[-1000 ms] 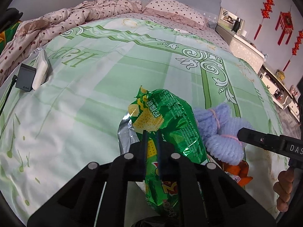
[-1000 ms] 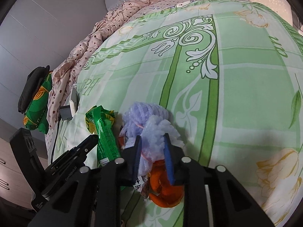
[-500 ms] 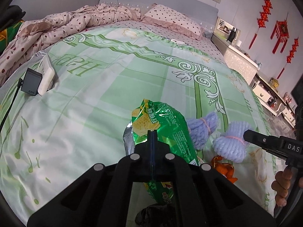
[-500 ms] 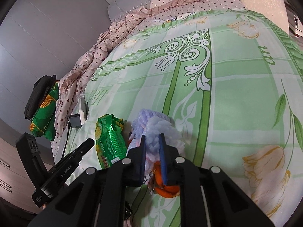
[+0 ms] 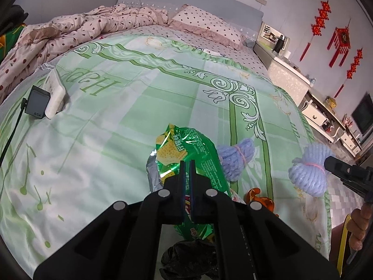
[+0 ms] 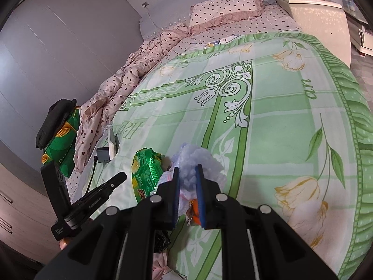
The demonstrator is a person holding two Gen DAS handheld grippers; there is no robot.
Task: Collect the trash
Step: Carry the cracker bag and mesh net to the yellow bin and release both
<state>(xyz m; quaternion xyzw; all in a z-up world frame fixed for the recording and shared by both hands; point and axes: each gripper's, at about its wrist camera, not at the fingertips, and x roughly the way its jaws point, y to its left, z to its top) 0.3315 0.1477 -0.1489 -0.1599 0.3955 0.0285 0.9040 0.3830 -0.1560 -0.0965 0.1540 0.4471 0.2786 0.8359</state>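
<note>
Left hand-held gripper (image 5: 187, 163) clamped on crinkled green foil snack bag (image 5: 186, 149); right hand-held gripper (image 6: 187, 168) pinching pale blue foam-net bundle (image 6: 195, 161), both above the green bed (image 5: 116, 116). Second blue bundle (image 5: 235, 158), orange scrap (image 5: 258, 193) uncollected.

One green snack wrapper (image 5: 188, 149), at the centre. Two lilac foam nets: one (image 5: 235, 161) on the bed at 3 o'clock of the wrapper, one (image 5: 307, 172) farther out at 3 o'clock. One orange scrap (image 5: 258, 196) at 5 o'clock. One grey charger (image 5: 37, 105) at 10 o'clock. Two tools: left tool (image 5: 187, 163), right tool (image 6: 186, 170)
</note>
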